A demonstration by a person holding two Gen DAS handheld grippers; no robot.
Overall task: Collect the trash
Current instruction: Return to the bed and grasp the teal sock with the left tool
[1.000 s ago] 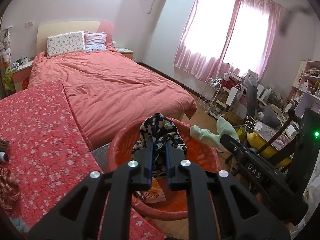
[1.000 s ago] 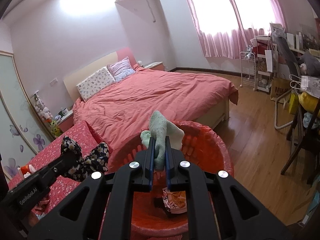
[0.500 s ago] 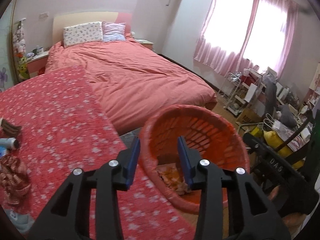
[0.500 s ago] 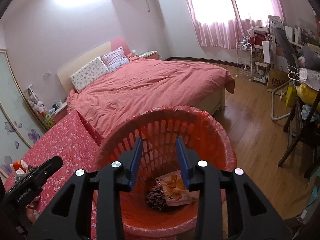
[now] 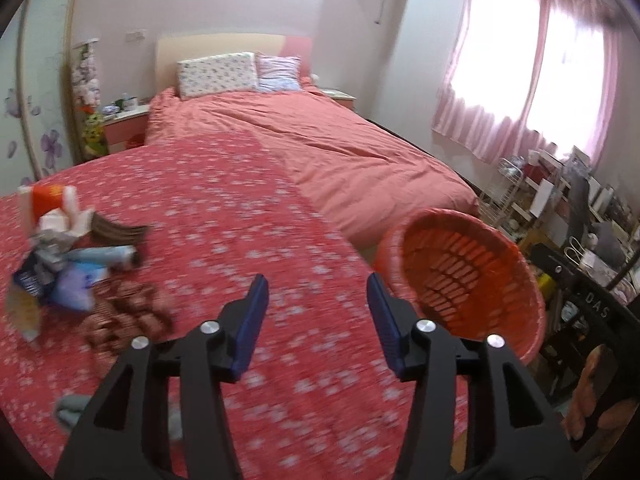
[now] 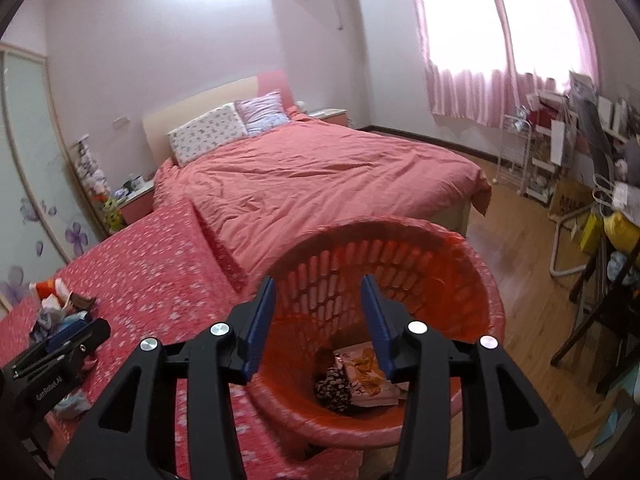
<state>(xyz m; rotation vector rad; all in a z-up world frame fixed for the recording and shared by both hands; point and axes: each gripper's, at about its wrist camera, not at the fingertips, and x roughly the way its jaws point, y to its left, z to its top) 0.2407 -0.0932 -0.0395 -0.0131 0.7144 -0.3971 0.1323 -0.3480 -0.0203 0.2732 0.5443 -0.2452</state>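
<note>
Two tools just spreading, empty, left tool [image 5: 316, 296] over floral cloth [image 5: 248, 216], right tool [image 6: 318, 300] above basket [image 6: 472, 256]

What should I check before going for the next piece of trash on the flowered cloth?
1. Left gripper jaws apart, nothing between them: ok.
2. Right gripper jaws apart, nothing between them: ok.
3. Orange basket upright beside the flowered cloth: ok.
4. Dropped items inside the basket: black patterned cloth and snack wrapper seen; green one cannot tell.
5. Trash pile in view of the left gripper: ok.
6. Sharp view of the pile: not ok, blurred.
</note>
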